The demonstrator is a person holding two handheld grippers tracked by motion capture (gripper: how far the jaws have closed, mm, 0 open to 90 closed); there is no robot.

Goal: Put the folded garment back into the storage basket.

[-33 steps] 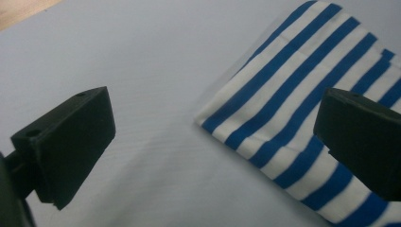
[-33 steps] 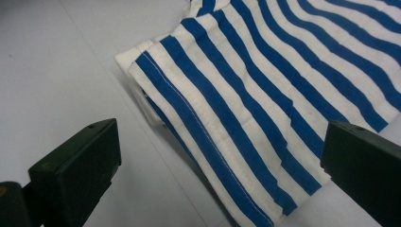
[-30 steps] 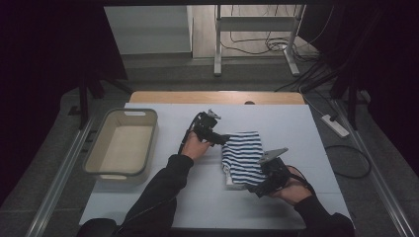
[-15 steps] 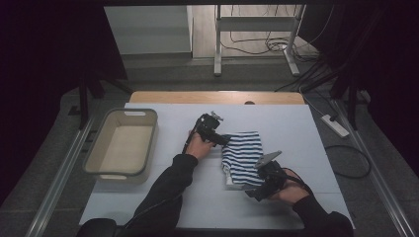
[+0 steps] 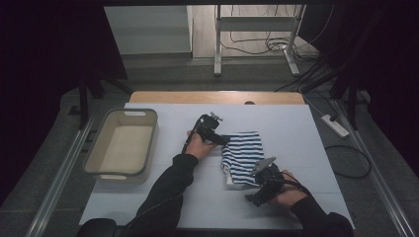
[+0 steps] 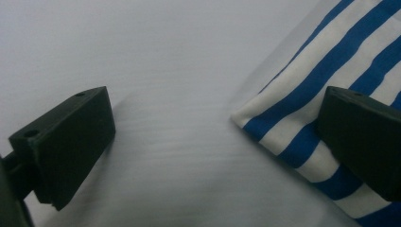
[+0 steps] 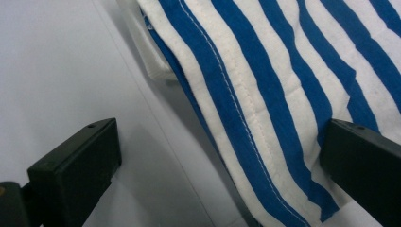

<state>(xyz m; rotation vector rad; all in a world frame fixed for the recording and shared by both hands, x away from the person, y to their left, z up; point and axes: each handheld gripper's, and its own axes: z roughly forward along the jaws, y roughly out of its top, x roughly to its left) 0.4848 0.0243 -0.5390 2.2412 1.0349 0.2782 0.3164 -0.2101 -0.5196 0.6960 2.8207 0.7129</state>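
From the high view I have the white table top (image 5: 163, 207) in front of me, with a folded blue-and-white striped cloth (image 5: 242, 154) lying flat a little right of centre. To the left, well apart from the cloth, sits a beige plastic tub (image 5: 94, 158); I can see its bare inside. Nothing lies between the tub and the cloth except my left forearm in its dark sleeve.

My left gripper (image 5: 213, 134) sits at the cloth's far left corner. In the left gripper view its jaws stand wide apart, gripping nothing: 1 jaw is over bare table, the other over the striped edge (image 6: 302, 94), and the cloth's corner lies between them, flat on the surface.

My right gripper (image 5: 259, 193) is at the cloth's near edge, with its grey plate on top. In the right gripper view the jaws are likewise spread wide and hold nothing; the stitched hem (image 7: 246, 118) runs diagonally between them, and a white layer pokes out beneath the top fold. 1 jaw is over the table, the other over the stripes.

Beyond the table I see a metal stand's legs (image 5: 217, 44), loose cables on the floor, and a white power strip (image 5: 335, 125) off the right side. I can read no label or writing anywhere.
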